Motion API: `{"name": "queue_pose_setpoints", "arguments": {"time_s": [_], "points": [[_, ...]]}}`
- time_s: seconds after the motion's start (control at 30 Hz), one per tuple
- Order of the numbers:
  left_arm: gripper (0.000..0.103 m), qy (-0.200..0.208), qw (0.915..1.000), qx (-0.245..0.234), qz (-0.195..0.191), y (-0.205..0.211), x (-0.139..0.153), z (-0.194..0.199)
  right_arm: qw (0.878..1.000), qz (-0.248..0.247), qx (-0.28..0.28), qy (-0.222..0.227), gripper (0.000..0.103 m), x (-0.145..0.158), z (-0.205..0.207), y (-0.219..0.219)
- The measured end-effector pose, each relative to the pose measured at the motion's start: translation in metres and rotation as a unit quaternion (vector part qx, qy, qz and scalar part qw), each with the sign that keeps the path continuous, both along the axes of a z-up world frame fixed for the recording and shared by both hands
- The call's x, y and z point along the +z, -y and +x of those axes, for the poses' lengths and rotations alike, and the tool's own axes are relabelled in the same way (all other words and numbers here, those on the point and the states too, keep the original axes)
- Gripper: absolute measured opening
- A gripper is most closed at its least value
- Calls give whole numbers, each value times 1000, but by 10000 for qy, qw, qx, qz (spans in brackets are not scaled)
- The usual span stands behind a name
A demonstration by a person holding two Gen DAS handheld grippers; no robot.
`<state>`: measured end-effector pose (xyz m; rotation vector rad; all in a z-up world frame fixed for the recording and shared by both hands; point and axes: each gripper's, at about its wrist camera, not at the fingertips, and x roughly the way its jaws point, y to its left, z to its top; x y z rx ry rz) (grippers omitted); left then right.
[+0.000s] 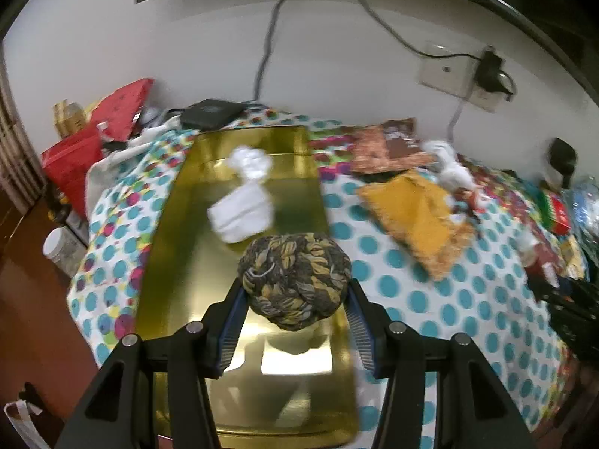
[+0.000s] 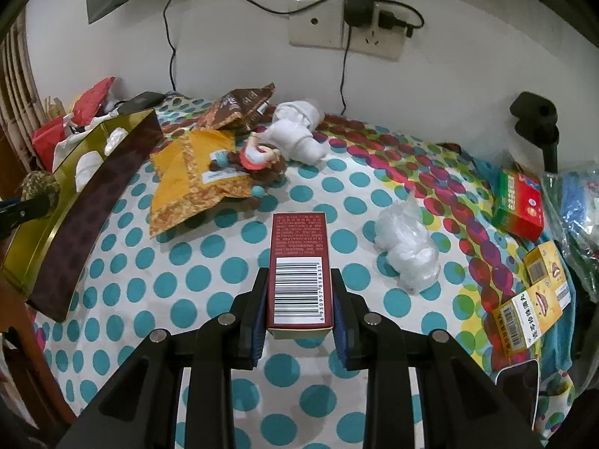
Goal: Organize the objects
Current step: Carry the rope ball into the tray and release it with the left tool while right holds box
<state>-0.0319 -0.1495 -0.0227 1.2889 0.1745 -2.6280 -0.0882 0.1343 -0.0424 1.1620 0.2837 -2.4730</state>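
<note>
Polka-dot cloth (image 2: pixel 209 273) covers the surface I am working over, with a white wall and a socket plate (image 2: pixel 318 33) behind it. My left claw (image 1: pixel 295 292) is closed onto a braided brown-and-yellow ball (image 1: pixel 295 280), the blue pads pressing its two sides, and it hangs over the near half of the gold tin tray (image 1: pixel 179 280). Further along the tray, toward 12 o'clock from the ball, lie two white wrapped bundles (image 1: pixel 243 213), one just behind the other. At 2 o'clock from the left claw an orange packet (image 1: pixel 415 213) rests on the cloth, with a brown packet (image 1: pixel 389 146) beyond it.

My right claw (image 2: pixel 299 299) grips a dark red box (image 2: pixel 299 262) by its long sides, barcode face up, held above the cloth. At 2 o'clock sits a crumpled clear plastic bag (image 2: pixel 408 247). At 11 o'clock a small doll (image 2: pixel 262 161) lies partly on the orange packet, touching a white cloth bundle (image 2: pixel 299 131) behind it. Far out at 3 o'clock are a green-and-red box (image 2: pixel 520 205) and two yellow boxes (image 2: pixel 531 310). At 9 o'clock the tray's dark outer wall shows, the ball poised at its near end.
</note>
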Motion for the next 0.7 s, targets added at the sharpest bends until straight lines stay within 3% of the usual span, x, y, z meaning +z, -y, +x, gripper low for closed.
{"name": "queue_pose_setpoints", "arguments": {"time_s": [0.37,0.7], "points": [[53,377,9992,86,47,35,-32,-4,9999,76,67,16,28,3,11,25],[53,471,9988,26,-125,35,-38,-7,9995,197,248,13,28,6,16,51]]}}
